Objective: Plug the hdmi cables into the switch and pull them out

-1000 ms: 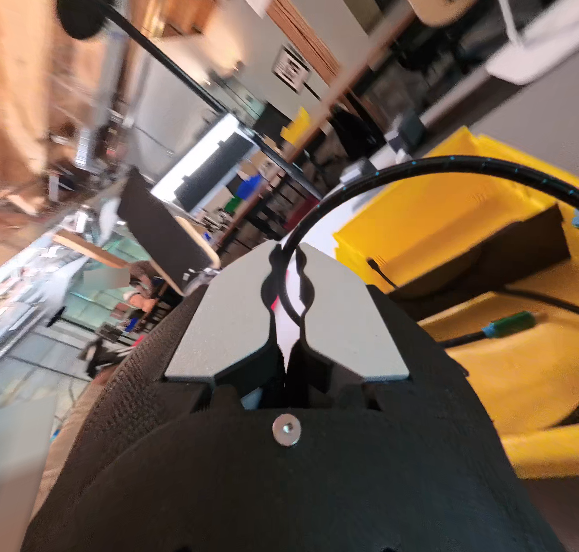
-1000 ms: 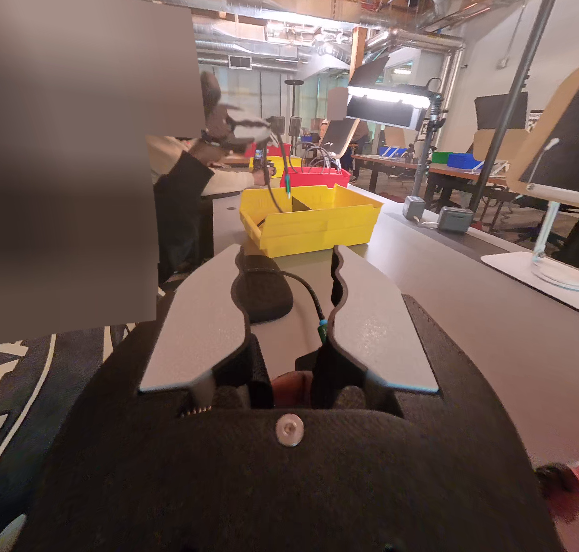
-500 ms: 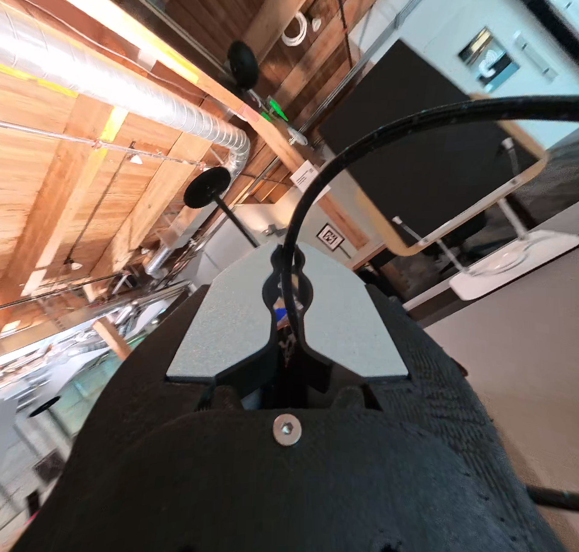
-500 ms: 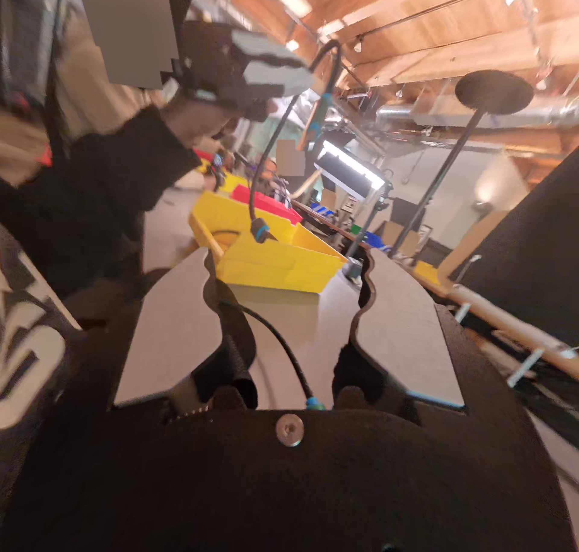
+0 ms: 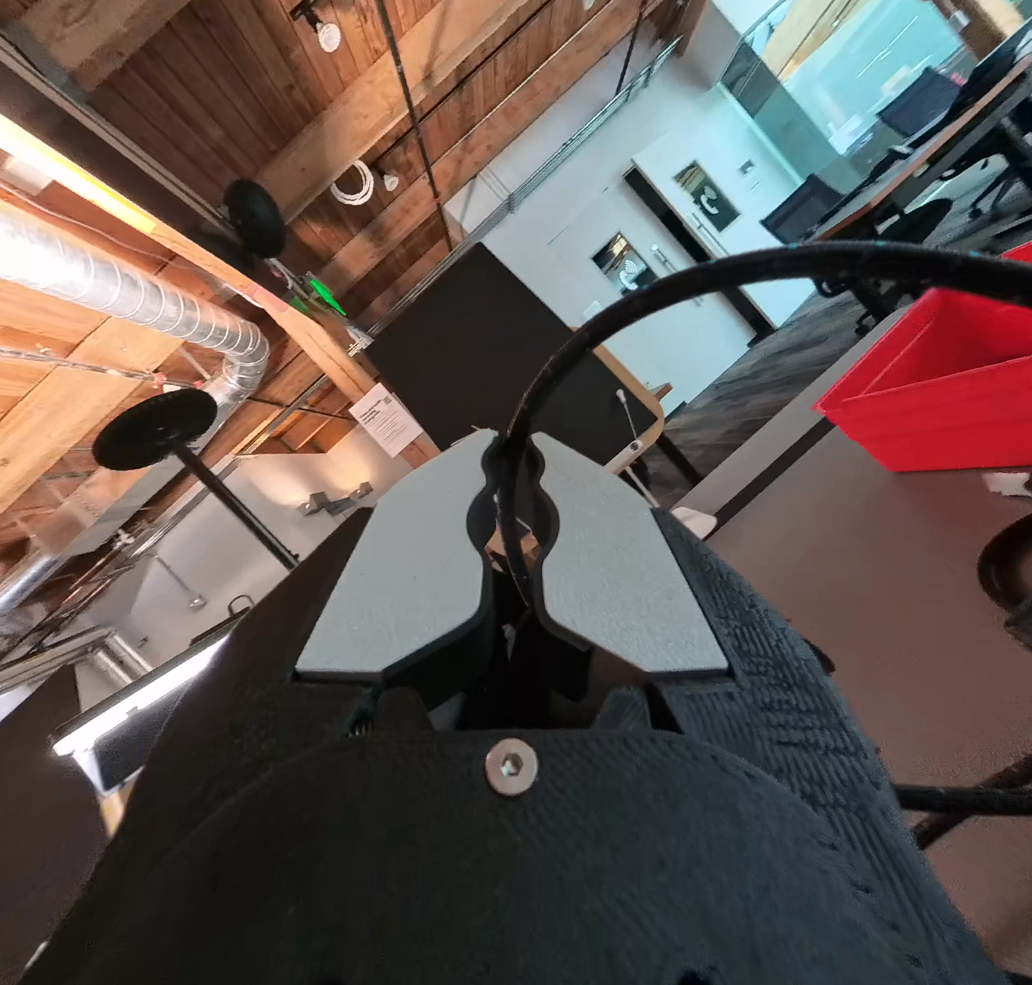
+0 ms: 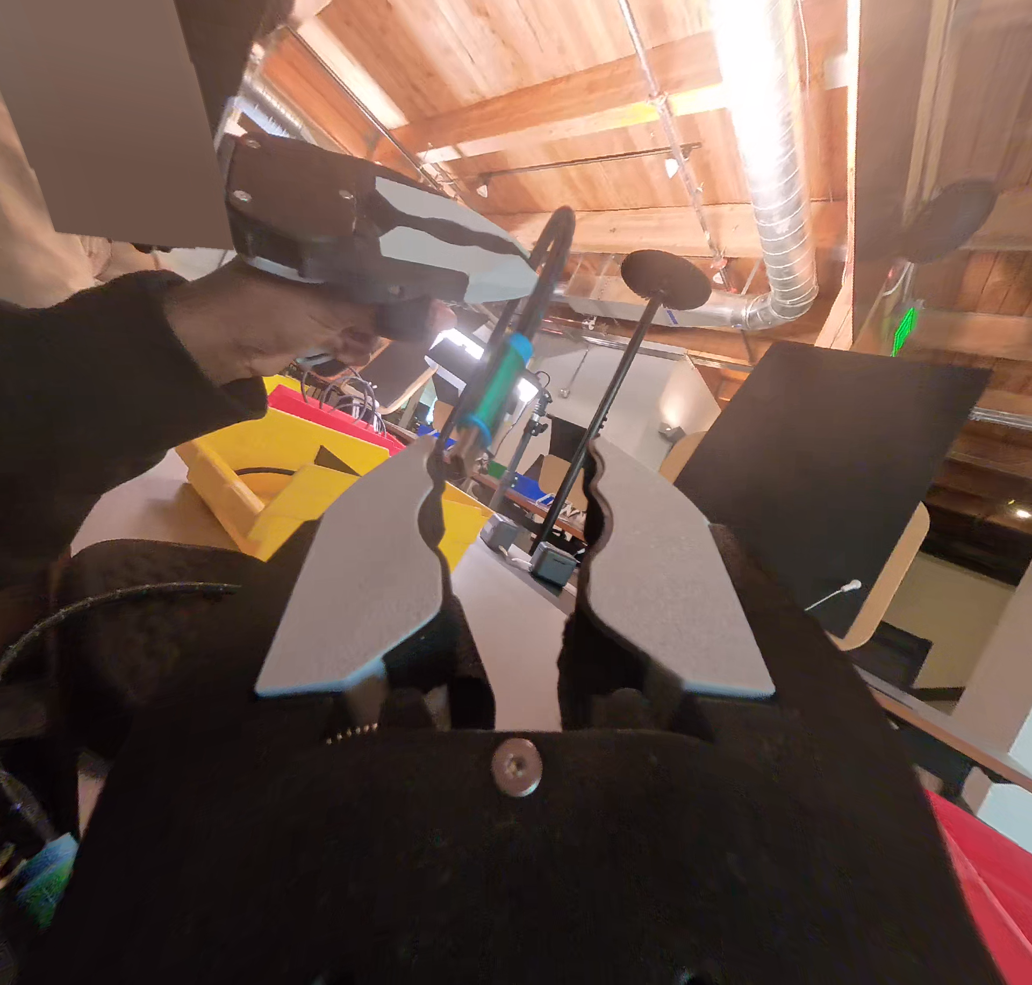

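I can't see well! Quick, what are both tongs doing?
Left tongs: shut on the black HDMI cable.
Right tongs: open, holding nothing.

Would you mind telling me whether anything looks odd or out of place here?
Yes: the left gripper is shut on the black cable well back from its end, so the green plug hangs loose in the air, well above the yellow bin. The right gripper is open and empty, and no switch is visible.
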Demonstrator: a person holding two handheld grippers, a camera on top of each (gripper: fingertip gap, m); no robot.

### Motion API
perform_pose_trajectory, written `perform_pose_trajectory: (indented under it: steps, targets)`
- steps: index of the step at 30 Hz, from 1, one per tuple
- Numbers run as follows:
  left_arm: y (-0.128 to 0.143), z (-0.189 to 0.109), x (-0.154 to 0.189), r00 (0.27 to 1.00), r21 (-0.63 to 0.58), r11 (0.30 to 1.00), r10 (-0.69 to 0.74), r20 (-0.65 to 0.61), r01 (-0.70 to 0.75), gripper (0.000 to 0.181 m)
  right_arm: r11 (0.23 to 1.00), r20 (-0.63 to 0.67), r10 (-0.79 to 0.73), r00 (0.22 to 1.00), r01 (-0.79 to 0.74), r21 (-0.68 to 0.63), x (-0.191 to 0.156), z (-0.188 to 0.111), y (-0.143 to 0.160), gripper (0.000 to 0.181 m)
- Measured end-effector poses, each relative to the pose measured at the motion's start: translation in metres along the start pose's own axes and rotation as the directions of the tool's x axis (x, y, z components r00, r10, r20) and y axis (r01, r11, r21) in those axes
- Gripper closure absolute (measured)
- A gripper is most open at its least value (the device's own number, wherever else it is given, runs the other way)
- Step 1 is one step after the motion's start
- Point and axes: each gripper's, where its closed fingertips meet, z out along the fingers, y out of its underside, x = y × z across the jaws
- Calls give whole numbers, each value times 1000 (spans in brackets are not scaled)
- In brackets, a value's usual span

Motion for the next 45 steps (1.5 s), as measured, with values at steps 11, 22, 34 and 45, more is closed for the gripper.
perform_pose_trajectory:
  steps: [11, 22, 34, 45]
  targets:
    - [-1, 1, 12, 997, 13, 999, -39, -69, 40, 175, 983, -90, -102, 991, 114, 147, 25, -18, -32, 152]
    - [4, 3, 8, 998, -14, 999, -52, -42, 51, 174, 980, -36, -99, 994, 103, 171, 8, -16, -30, 151]
    - [-1, 0, 23, 970, 43, 990, -124, -207, 135, 170, 930, -149, -319, 936, 340, 143, 28, -28, -42, 170]
    - [-30, -72, 115, 24, -345, 685, -468, -883, 641, 121, 475, -96, -878, 469, 879, -47, 23, -28, -24, 170]
